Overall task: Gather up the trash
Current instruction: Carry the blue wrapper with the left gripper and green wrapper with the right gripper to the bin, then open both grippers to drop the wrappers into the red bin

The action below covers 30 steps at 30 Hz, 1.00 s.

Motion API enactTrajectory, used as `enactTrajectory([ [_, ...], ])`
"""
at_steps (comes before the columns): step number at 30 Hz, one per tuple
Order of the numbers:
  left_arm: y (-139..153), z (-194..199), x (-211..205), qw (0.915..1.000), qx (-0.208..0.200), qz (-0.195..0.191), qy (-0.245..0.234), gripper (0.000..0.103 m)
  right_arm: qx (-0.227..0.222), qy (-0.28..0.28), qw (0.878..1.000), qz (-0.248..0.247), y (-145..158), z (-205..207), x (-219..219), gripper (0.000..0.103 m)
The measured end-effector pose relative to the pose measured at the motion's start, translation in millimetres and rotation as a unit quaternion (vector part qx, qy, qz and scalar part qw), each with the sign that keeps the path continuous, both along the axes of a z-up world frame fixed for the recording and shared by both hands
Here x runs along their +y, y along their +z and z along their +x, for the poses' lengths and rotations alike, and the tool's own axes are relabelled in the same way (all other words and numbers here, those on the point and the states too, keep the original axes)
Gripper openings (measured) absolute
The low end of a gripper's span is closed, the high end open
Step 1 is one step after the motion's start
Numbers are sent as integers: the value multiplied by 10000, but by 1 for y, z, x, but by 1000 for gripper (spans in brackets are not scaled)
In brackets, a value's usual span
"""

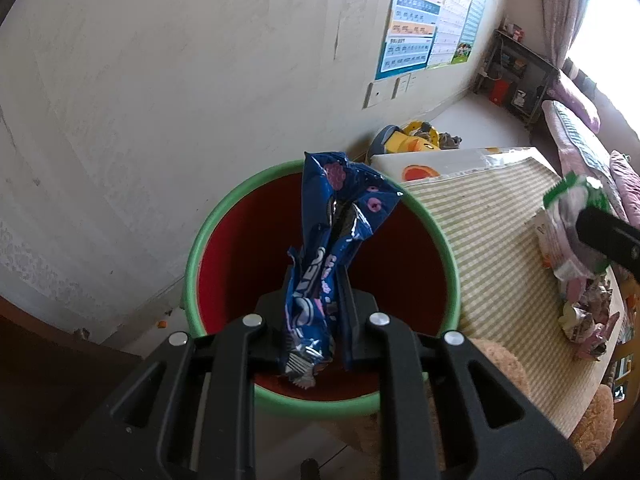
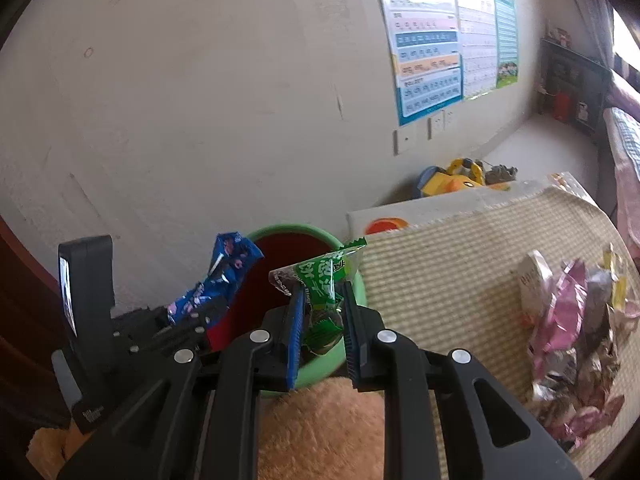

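Observation:
My left gripper (image 1: 316, 284) is shut on a crumpled blue cookie wrapper (image 1: 340, 216) and holds it over the mouth of a round bin, red inside with a green rim (image 1: 192, 264). My right gripper (image 2: 320, 292) is shut on a green snack wrapper (image 2: 324, 272), near the bin's green rim (image 2: 360, 284) on its right side. In the right wrist view the left gripper (image 2: 192, 312) shows at the left with the blue wrapper (image 2: 228, 264). In the left wrist view the right gripper's finger (image 1: 608, 236) and the green wrapper (image 1: 576, 200) appear at the right edge.
A striped beige-green mat (image 2: 460, 264) covers a low surface right of the bin, with a pile of pink and silver wrappers (image 2: 572, 336) on it. A tan plush thing (image 2: 328, 432) lies below the grippers. A yellow toy (image 2: 452, 180) sits by the wall.

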<state>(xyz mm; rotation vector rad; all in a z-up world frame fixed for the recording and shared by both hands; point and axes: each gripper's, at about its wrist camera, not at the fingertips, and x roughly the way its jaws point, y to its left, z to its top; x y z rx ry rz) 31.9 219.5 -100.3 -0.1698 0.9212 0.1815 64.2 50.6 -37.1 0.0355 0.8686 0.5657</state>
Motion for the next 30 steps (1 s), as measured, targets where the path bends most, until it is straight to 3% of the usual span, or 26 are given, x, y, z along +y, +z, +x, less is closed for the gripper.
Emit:
enactTrajectory([
  [16, -20, 10, 17, 9995, 249, -105, 161, 17, 321, 228, 9990, 197, -12, 26, 31, 20],
  [17, -21, 9, 17, 9995, 257, -95, 173, 22, 338, 232, 9988, 255, -13, 28, 32, 22],
  [19, -22, 9, 20, 9993, 256, -103, 232, 40, 406, 244, 9981, 400, -13, 33, 34, 44],
  [20, -23, 8, 22, 9993, 245, -113, 263, 51, 392, 214, 9980, 446, -12, 34, 34, 50],
  [21, -23, 8, 22, 9992, 222, -121, 302, 53, 347, 159, 9979, 514, -10, 35, 34, 56],
  [30, -23, 5, 21, 9992, 290, -79, 266, 54, 491, -110, 9971, 575, -15, 25, 9, 57],
])
